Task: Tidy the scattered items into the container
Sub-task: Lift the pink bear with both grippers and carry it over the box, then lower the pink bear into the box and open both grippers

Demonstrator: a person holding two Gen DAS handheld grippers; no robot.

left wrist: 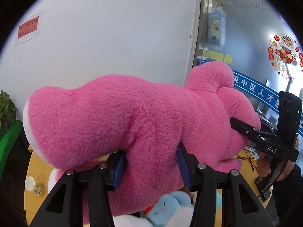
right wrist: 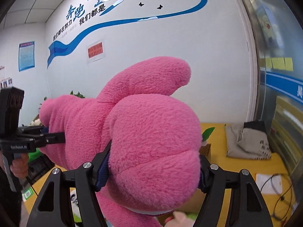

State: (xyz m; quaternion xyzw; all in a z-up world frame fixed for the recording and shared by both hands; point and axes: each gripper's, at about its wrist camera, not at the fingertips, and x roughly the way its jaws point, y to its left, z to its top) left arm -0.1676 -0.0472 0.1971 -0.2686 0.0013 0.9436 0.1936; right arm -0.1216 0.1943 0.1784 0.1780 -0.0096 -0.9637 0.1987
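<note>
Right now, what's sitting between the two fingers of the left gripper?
The big pink plush toy. In the left wrist view, the left gripper has its blue pads pressed into the toy's body from both sides, nothing else between them.

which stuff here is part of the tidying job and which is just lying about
Job:
pink plush toy, clamped by left gripper and right gripper
blue plush toy underneath

Lying about:
paper cup
grey bag
cables
potted plant

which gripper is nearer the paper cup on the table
Left. The left gripper, clamped on the pink plush bear, hangs just above and beside the paper cup. The right gripper grips the bear's far end.
</note>
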